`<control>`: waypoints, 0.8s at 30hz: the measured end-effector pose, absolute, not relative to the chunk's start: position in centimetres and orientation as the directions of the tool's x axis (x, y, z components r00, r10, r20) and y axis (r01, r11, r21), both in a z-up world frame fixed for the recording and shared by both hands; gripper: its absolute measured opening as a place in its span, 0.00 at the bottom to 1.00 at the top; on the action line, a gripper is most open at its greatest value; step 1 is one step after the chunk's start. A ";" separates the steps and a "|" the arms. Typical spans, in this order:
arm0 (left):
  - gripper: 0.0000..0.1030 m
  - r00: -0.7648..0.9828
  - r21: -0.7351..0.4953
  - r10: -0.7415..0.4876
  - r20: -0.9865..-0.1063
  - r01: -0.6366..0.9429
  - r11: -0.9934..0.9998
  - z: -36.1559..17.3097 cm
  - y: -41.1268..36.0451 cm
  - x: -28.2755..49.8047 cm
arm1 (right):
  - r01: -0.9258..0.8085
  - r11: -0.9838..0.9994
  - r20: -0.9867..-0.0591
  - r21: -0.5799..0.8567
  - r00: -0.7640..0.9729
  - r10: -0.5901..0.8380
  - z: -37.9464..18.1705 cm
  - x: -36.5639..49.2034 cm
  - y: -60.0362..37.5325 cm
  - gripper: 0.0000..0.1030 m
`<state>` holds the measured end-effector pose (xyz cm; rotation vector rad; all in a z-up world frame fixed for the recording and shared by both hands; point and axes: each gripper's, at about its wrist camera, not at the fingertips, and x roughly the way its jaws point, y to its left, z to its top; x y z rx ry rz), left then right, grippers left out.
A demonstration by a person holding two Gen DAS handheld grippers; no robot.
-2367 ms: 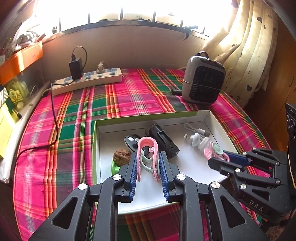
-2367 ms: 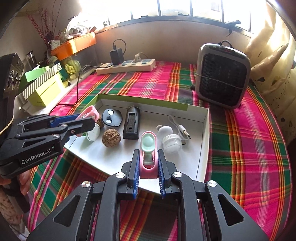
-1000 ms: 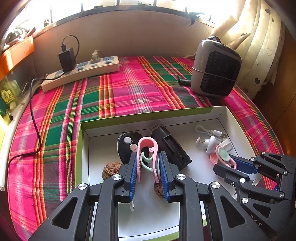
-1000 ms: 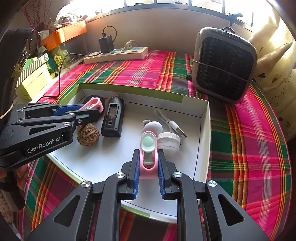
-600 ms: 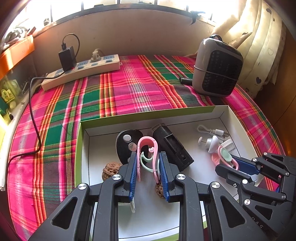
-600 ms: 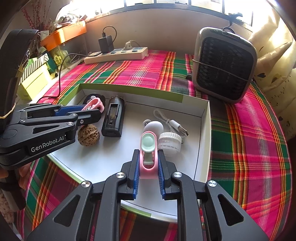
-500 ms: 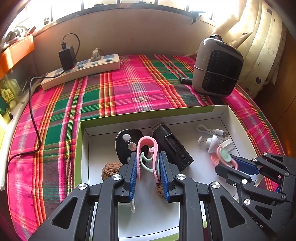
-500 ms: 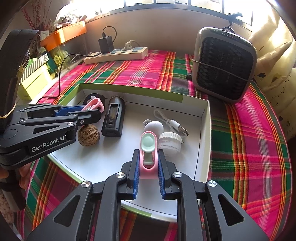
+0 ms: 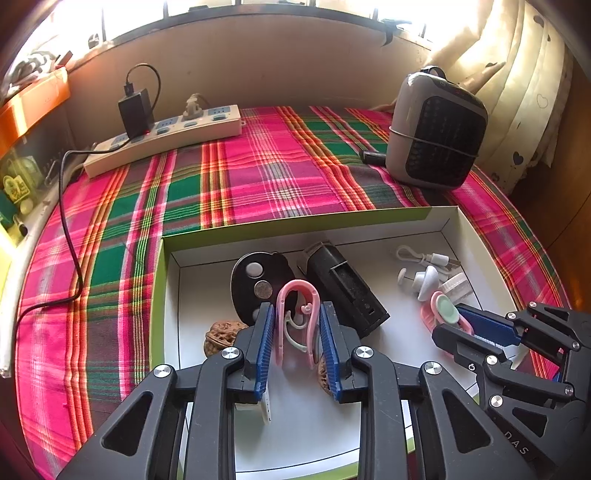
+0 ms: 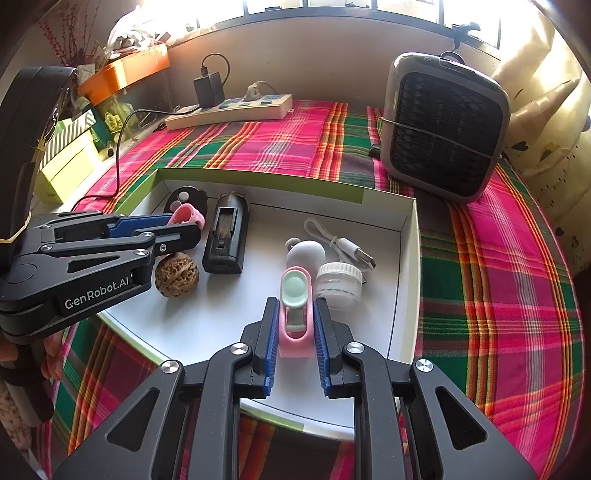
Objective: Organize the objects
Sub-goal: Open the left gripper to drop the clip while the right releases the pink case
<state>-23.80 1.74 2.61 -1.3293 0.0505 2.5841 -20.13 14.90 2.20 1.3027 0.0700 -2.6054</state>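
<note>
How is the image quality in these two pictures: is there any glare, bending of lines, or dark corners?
Left wrist view: the window along the top is blown out to white, the box rim curves from fisheye distortion, and the corners are dark. Right wrist view: the same glare at the top, strong sunlight on the curtain, the plaid cloth lines bow outward; both stay sharp, without motion blur.

left tongs opening, pink clip between them
</note>
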 end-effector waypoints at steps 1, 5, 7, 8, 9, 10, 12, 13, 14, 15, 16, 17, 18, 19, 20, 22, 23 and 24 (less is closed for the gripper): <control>0.25 -0.559 -0.075 0.190 -0.807 -0.222 -0.972 2.6 1.8 -23.8 | 0.224 -0.973 -0.795 0.058 -0.580 -0.181 2.2 -20.1 14.9 0.20; 0.27 -0.560 -0.076 0.189 -0.807 -0.219 -0.973 2.7 1.7 -23.6 | 0.221 -0.973 -0.795 0.060 -0.579 -0.180 2.2 -20.1 15.0 0.24; 0.28 -0.560 -0.076 0.190 -0.807 -0.220 -0.973 2.7 1.7 -23.6 | 0.218 -0.974 -0.795 0.065 -0.578 -0.183 2.1 -20.1 15.0 0.29; 0.28 -0.562 -0.073 0.189 -0.805 -0.222 -0.972 2.8 1.7 -23.6 | 0.217 -0.974 -0.796 0.065 -0.578 -0.182 2.1 -20.0 15.0 0.30; 0.28 -0.566 -0.069 0.186 -0.803 -0.222 -0.973 2.8 1.7 -23.5 | 0.216 -0.974 -0.796 0.064 -0.578 -0.180 2.1 -20.0 15.1 0.30; 0.28 -0.568 -0.066 0.184 -0.802 -0.221 -0.973 2.9 1.7 -23.4 | 0.214 -0.975 -0.796 0.062 -0.579 -0.178 2.1 -20.0 15.1 0.31; 0.28 -0.573 -0.071 0.189 -0.797 -0.221 -0.973 3.1 1.6 -23.2 | 0.217 -0.974 -0.795 0.062 -0.580 -0.180 2.2 -19.9 15.1 0.31; 0.29 -0.580 -0.066 0.184 -0.794 -0.219 -0.974 3.2 1.6 -23.0 | 0.218 -0.974 -0.794 0.063 -0.581 -0.181 2.2 -19.8 15.1 0.32; 0.29 -0.589 -0.056 0.178 -0.789 -0.219 -0.974 3.4 1.7 -22.8 | 0.216 -0.974 -0.792 0.063 -0.584 -0.181 2.3 -19.7 15.1 0.35; 0.30 -0.593 -0.052 0.175 -0.786 -0.219 -0.974 3.5 1.7 -22.7 | 0.215 -0.975 -0.790 0.062 -0.586 -0.180 2.3 -19.7 15.0 0.36; 0.30 -0.595 -0.054 0.177 -0.784 -0.218 -0.974 3.6 1.6 -22.5 | 0.214 -0.975 -0.788 0.062 -0.589 -0.179 2.4 -19.6 15.0 0.38; 0.30 -0.595 -0.062 0.183 -0.783 -0.219 -0.974 3.6 1.6 -22.4 | 0.213 -0.975 -0.786 0.061 -0.591 -0.178 2.5 -19.5 15.0 0.38; 0.30 -0.597 -0.062 0.182 -0.782 -0.215 -0.975 3.7 1.5 -22.3 | 0.211 -0.976 -0.784 0.061 -0.594 -0.178 2.6 -19.4 15.0 0.38; 0.30 -0.605 -0.054 0.173 -0.777 -0.211 -0.976 3.9 1.5 -22.0 | 0.209 -0.976 -0.782 0.065 -0.597 -0.180 2.7 -19.3 15.0 0.39; 0.30 -0.614 -0.041 0.164 -0.772 -0.210 -0.977 4.0 1.6 -21.8 | 0.209 -0.976 -0.780 0.065 -0.599 -0.180 2.8 -19.2 15.0 0.39; 0.30 -0.621 -0.038 0.162 -0.767 -0.208 -0.977 4.2 1.6 -21.4 | 0.205 -0.977 -0.777 0.060 -0.605 -0.175 2.9 -19.0 14.9 0.39; 0.30 -0.620 -0.049 0.173 -0.765 -0.212 -0.976 4.3 1.6 -21.2 | 0.203 -0.978 -0.776 0.057 -0.607 -0.171 3.0 -18.9 14.9 0.39; 0.30 -0.621 -0.052 0.175 -0.764 -0.211 -0.976 4.4 1.5 -21.0 | 0.200 -0.978 -0.774 0.057 -0.610 -0.170 3.1 -18.8 14.9 0.39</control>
